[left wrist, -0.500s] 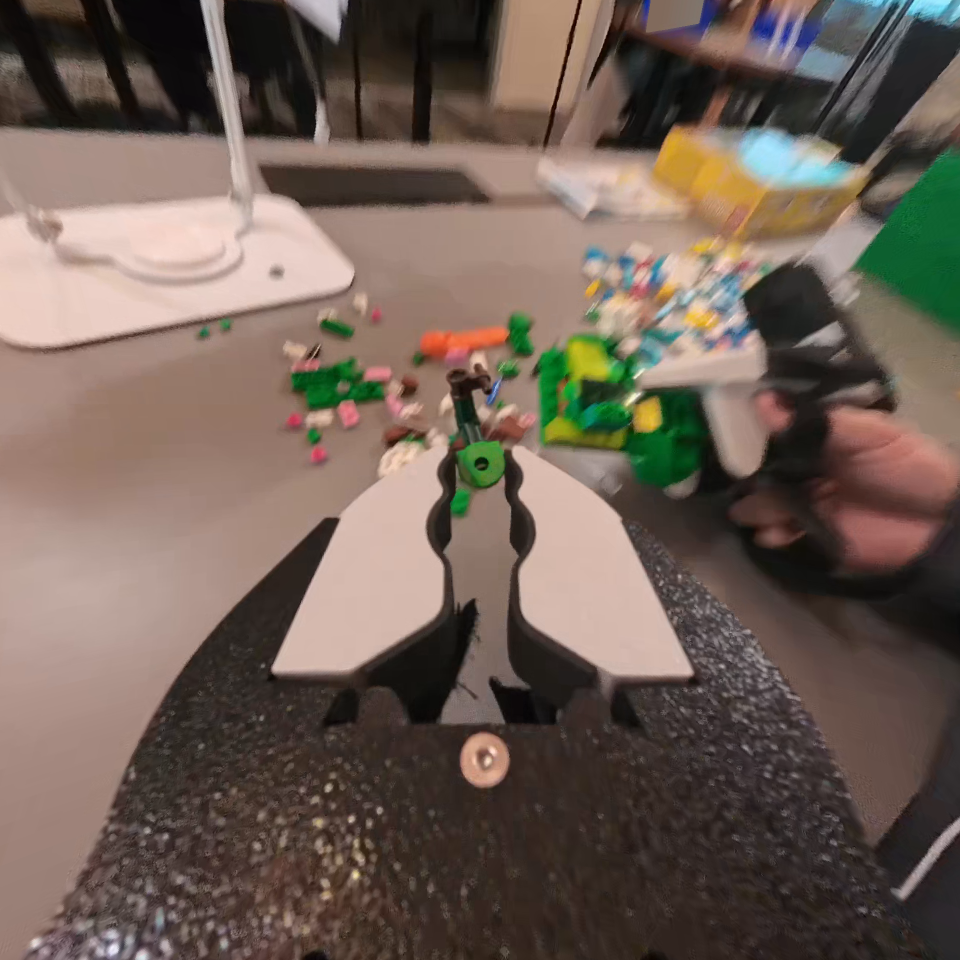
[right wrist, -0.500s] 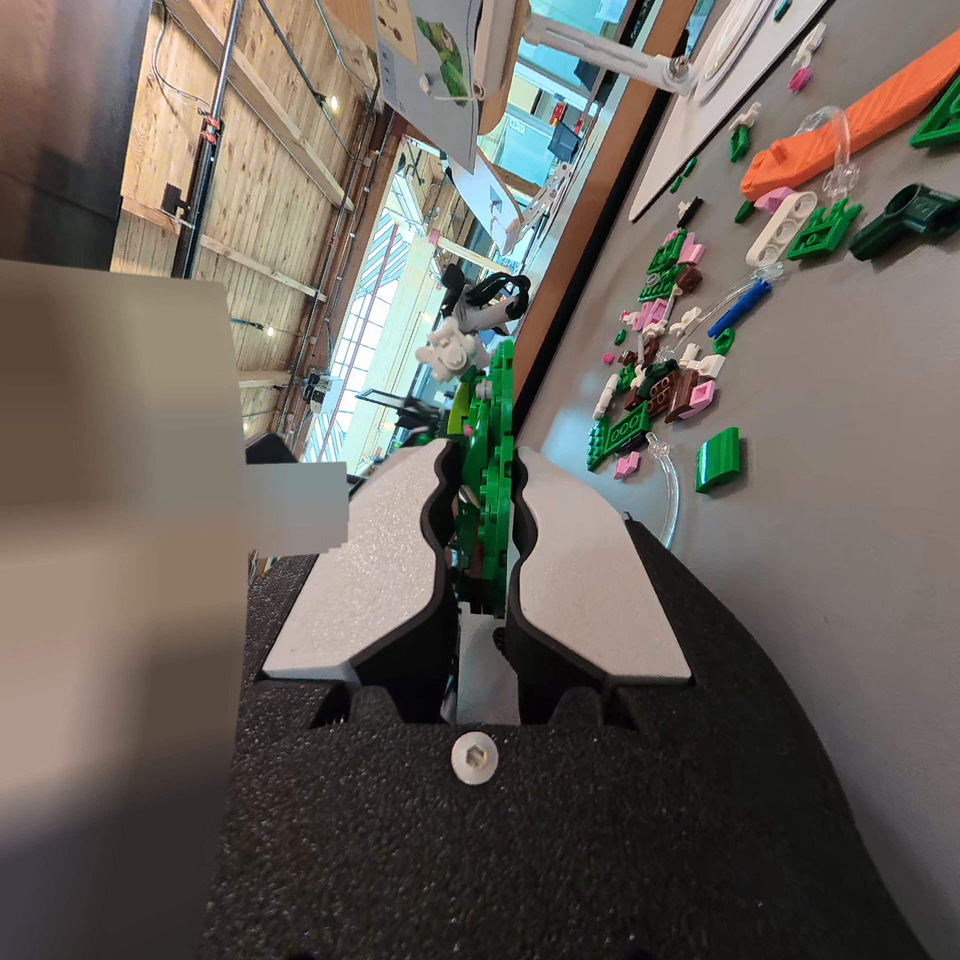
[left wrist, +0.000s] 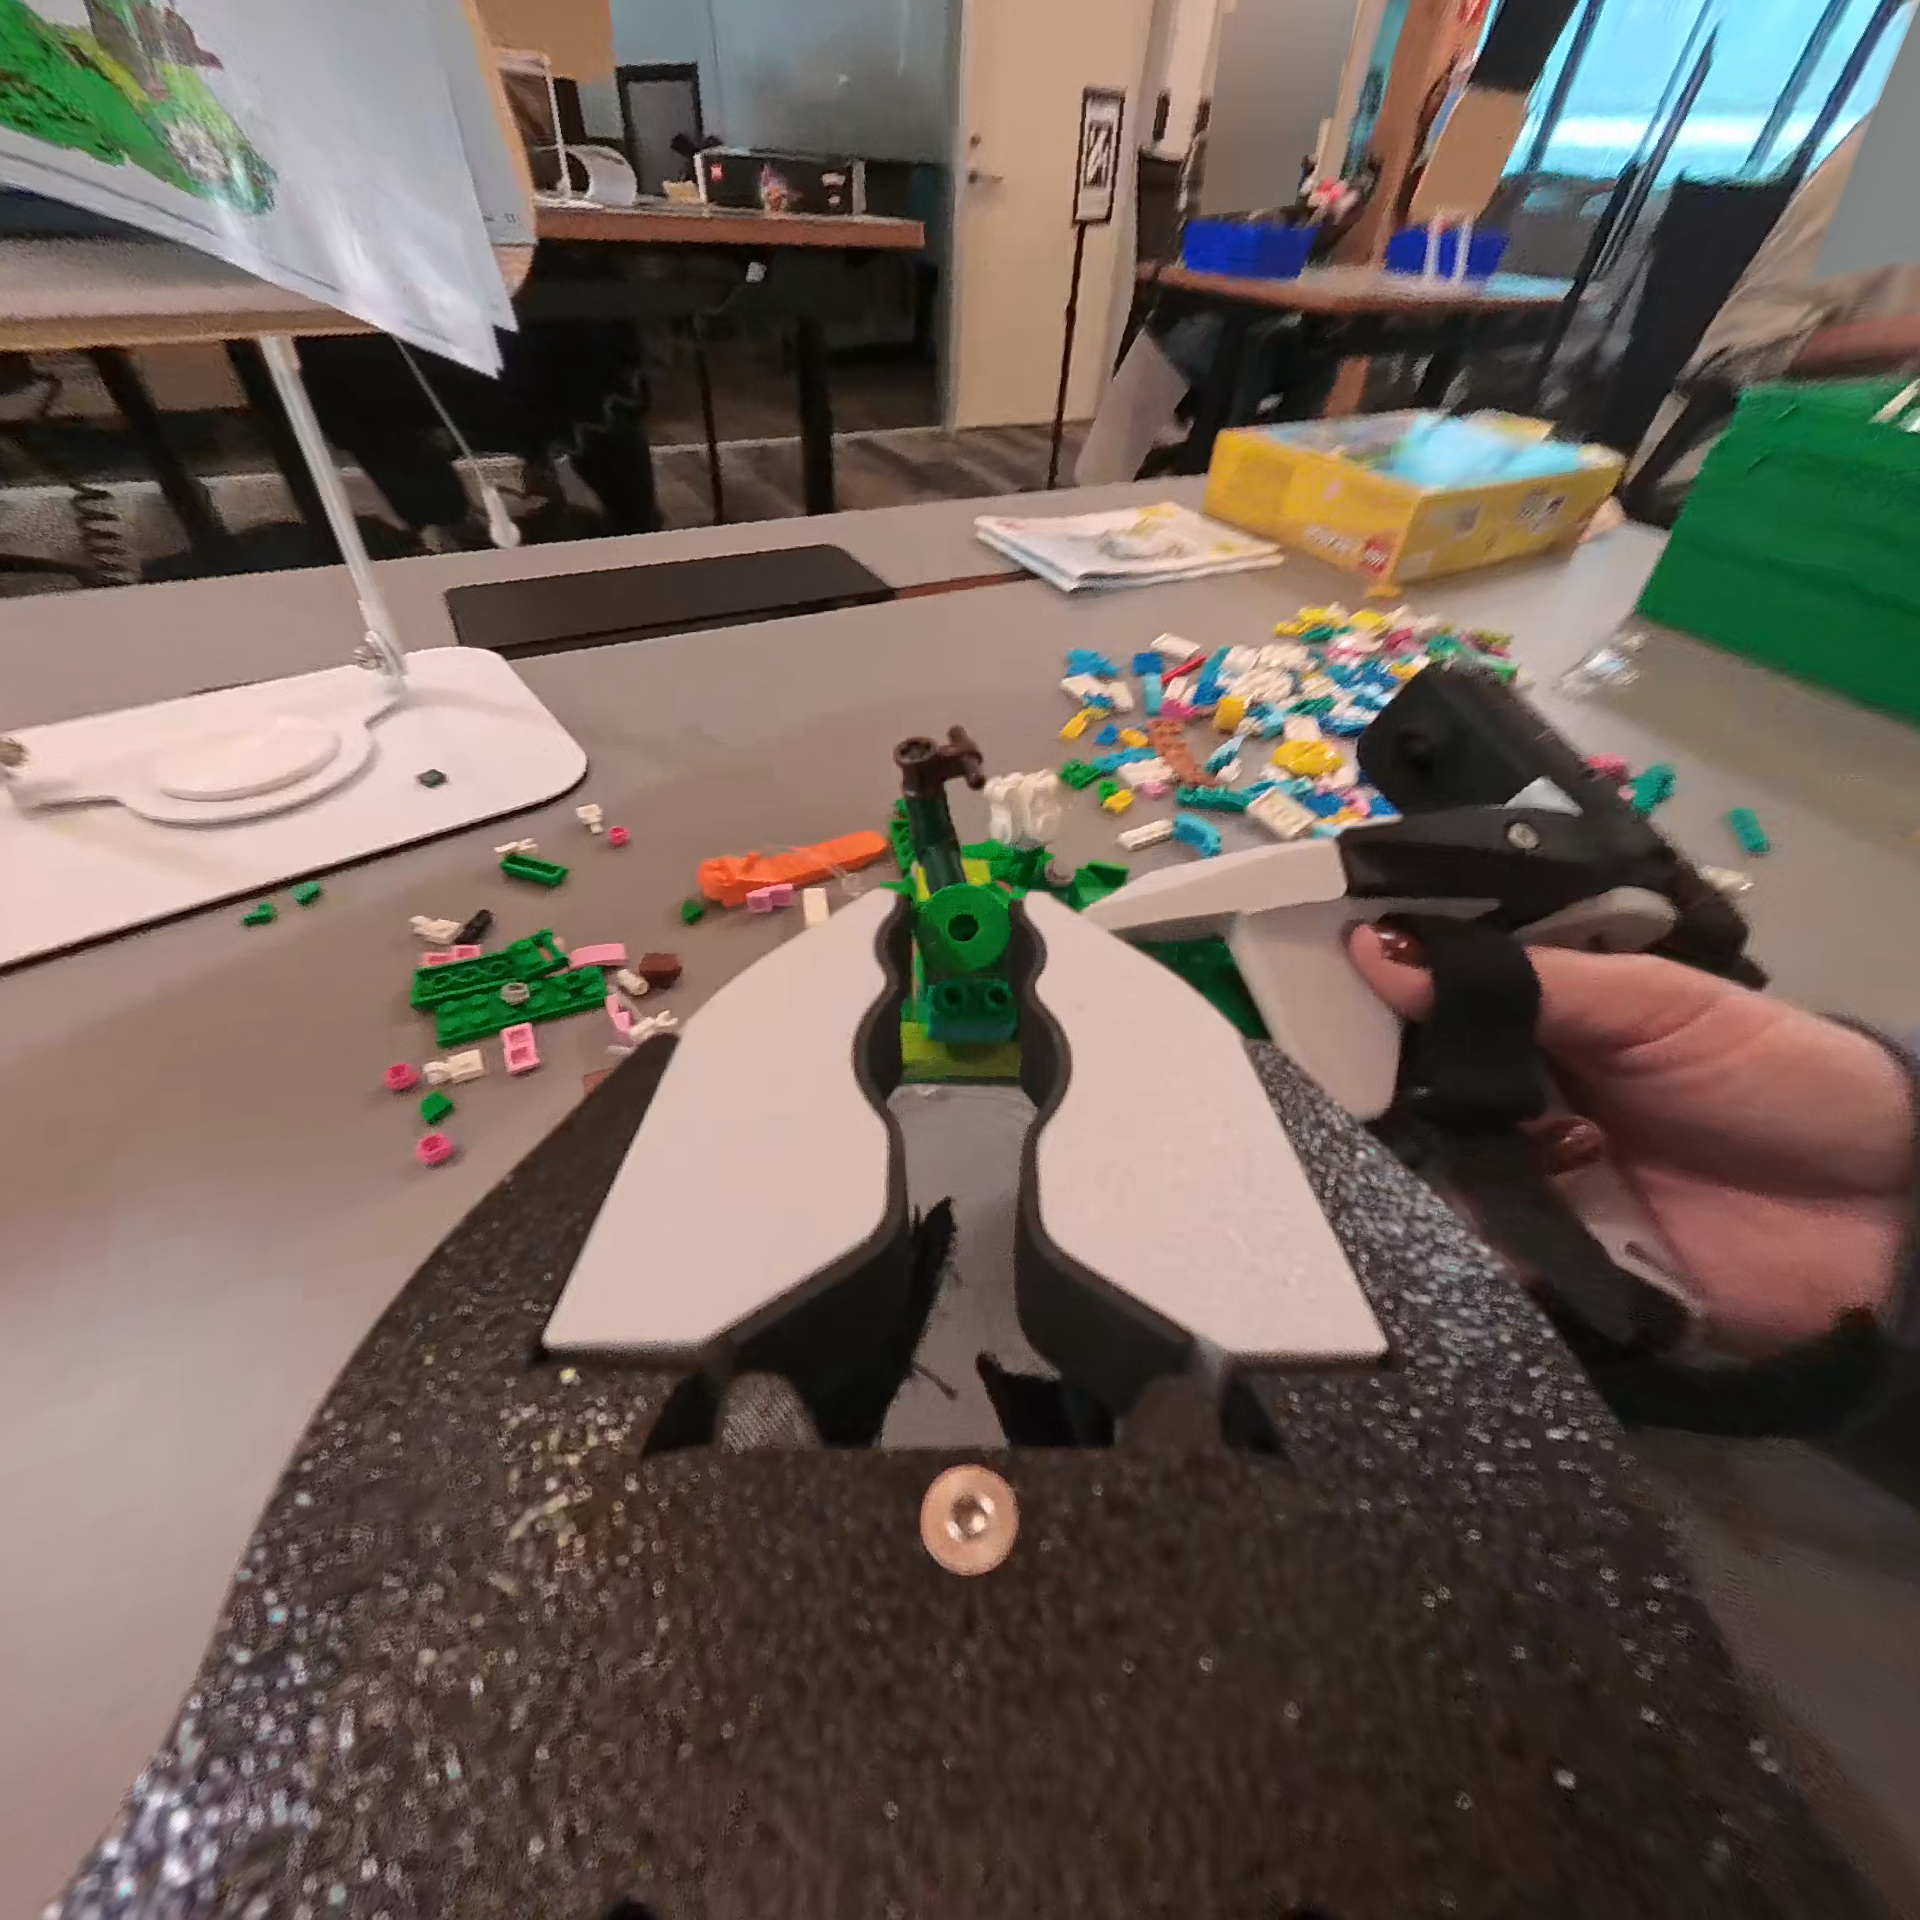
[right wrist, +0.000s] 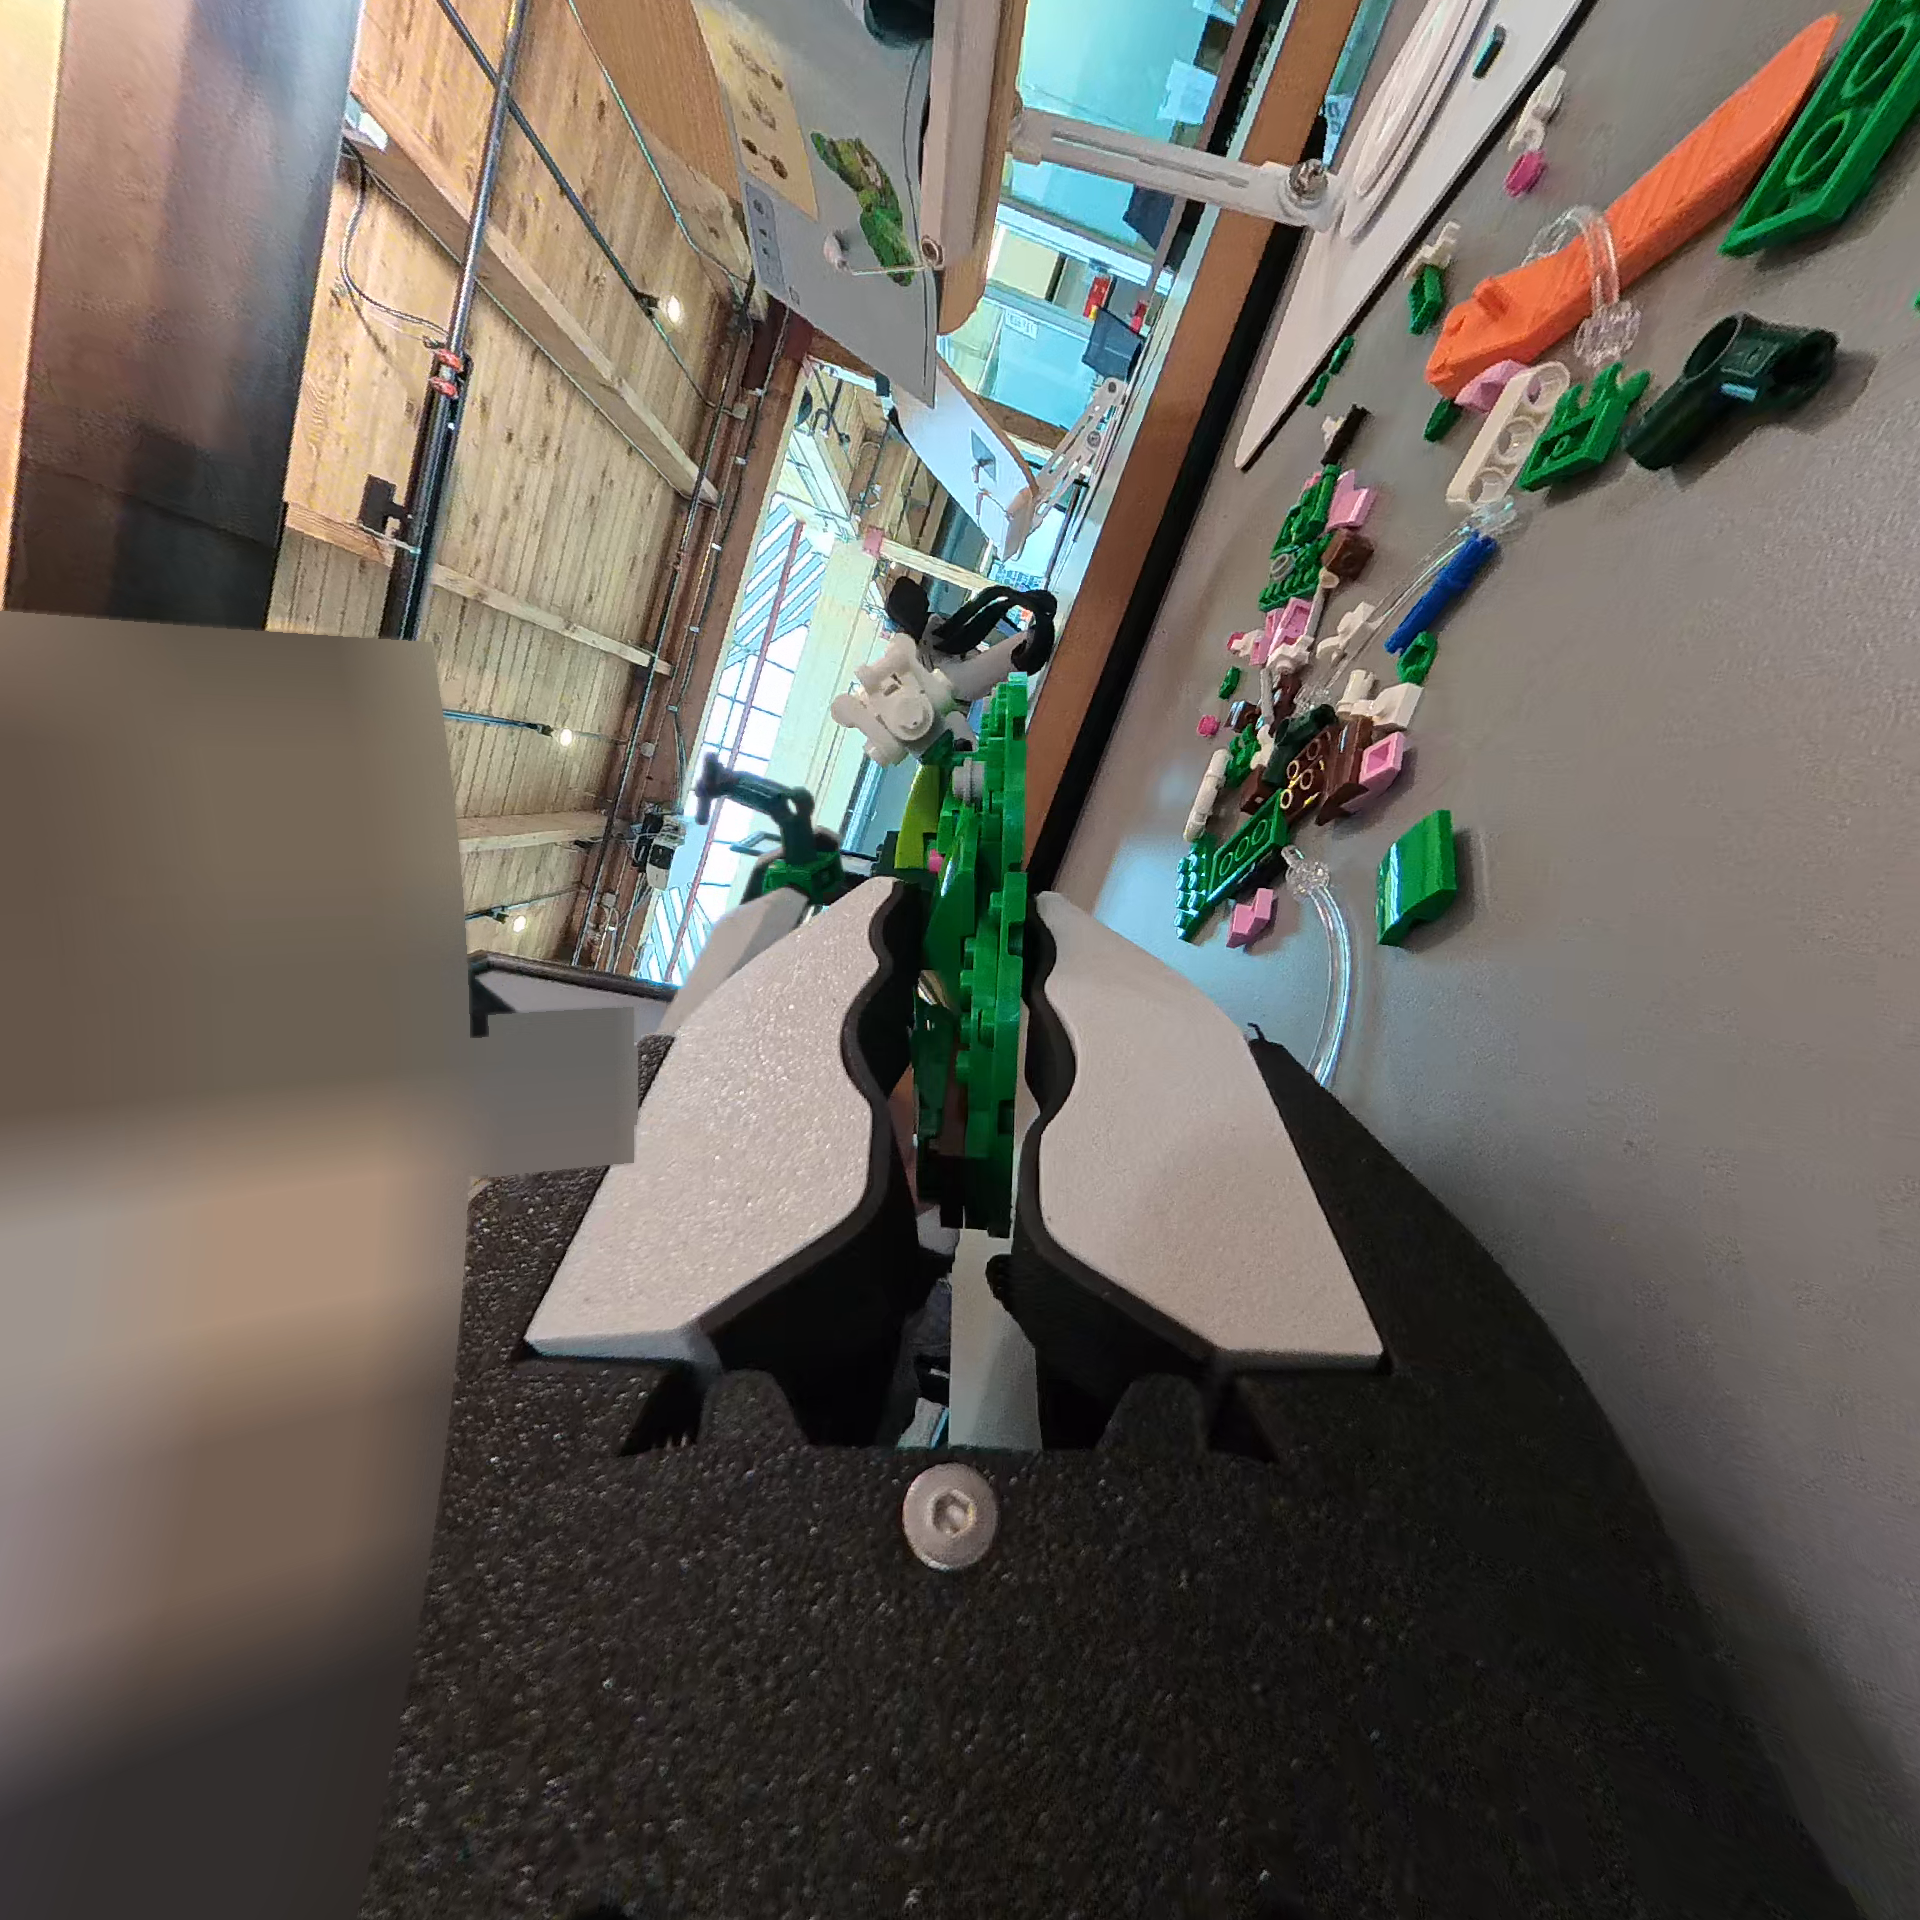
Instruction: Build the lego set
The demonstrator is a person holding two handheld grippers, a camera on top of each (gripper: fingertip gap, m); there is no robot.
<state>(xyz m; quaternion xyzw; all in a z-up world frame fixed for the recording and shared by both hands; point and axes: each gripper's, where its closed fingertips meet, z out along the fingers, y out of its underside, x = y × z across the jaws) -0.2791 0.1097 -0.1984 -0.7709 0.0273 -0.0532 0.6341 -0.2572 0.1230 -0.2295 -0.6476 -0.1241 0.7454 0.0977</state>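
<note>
up off the grey table, the green lego build is held edge-on between the right tongs, whose jaws are clamped on its stacked plates, with a white flower piece and black curved bits at its far end. just beside it, the left tongs are closed on a small stem piece with a bright green round connector, a dark green stalk and a brown fitting on top; in the left wrist view this stem sits right over the build's lime and green plates, though whether they touch is not clear. the person's hand grips the right tool's black and white handle. below on the table lie loose green, pink, brown and white bricks, an orange brick separator, a dark green connector and a heap of blue, white and yellow bricks. farther back are a white stand base carrying an instruction sheet, a booklet and a yellow box.
</note>
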